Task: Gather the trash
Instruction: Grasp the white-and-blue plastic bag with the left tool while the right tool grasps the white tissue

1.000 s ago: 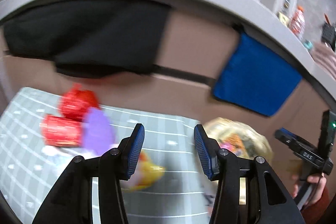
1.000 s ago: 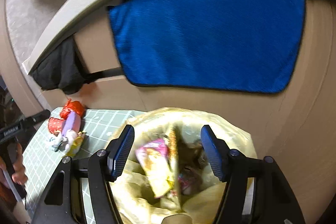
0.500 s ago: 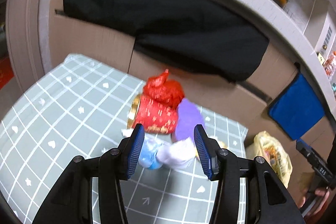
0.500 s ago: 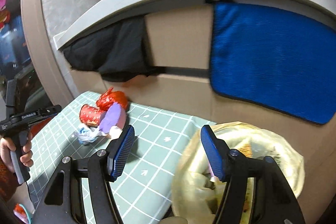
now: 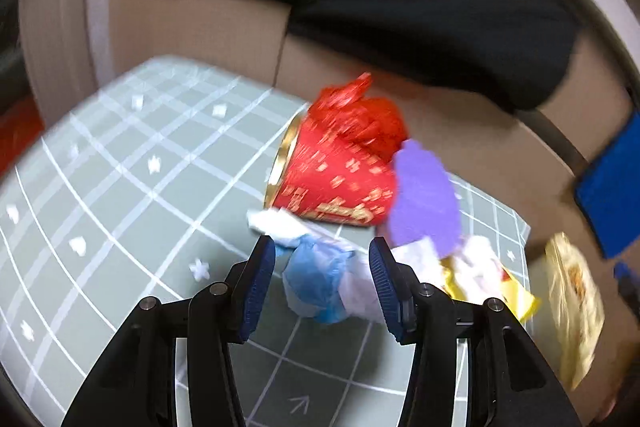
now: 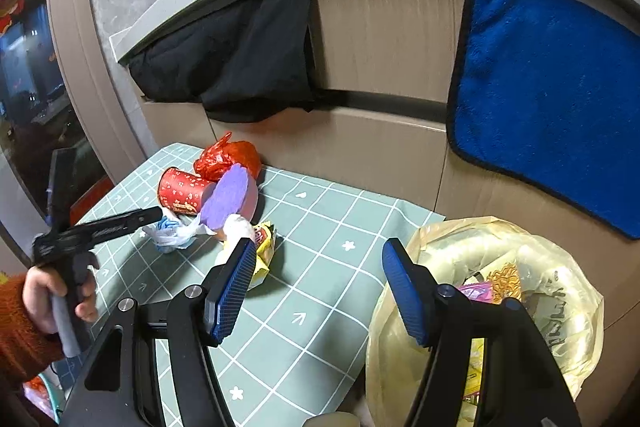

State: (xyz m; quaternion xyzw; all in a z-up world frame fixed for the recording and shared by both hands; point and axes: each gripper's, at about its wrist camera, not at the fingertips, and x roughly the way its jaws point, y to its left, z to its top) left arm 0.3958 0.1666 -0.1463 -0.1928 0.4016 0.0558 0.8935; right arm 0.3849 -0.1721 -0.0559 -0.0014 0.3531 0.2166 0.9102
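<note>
Although some wrappers can already be seen inside the yellow trash bag, a cluster of rubbish is left on the checked green mat, so the task is judged to be only partly done. The landmark taken here is the red paper cup, which lies on its side. Behind it a red plastic bag is bunched; just beside it, on the trash-bag side, a purple sponge-like piece is seen; in front of it a crumpled blue-and-white wad lies, and further toward the trash bag a yellow wrapper rests. The left gripper is held spread, its fingers set either side of the wad, with no contact discernible through the blur. The right gripper is likewise spread and empty, held well apart from the cup, between mat and bag. At least five pieces are judged to remain.
</note>
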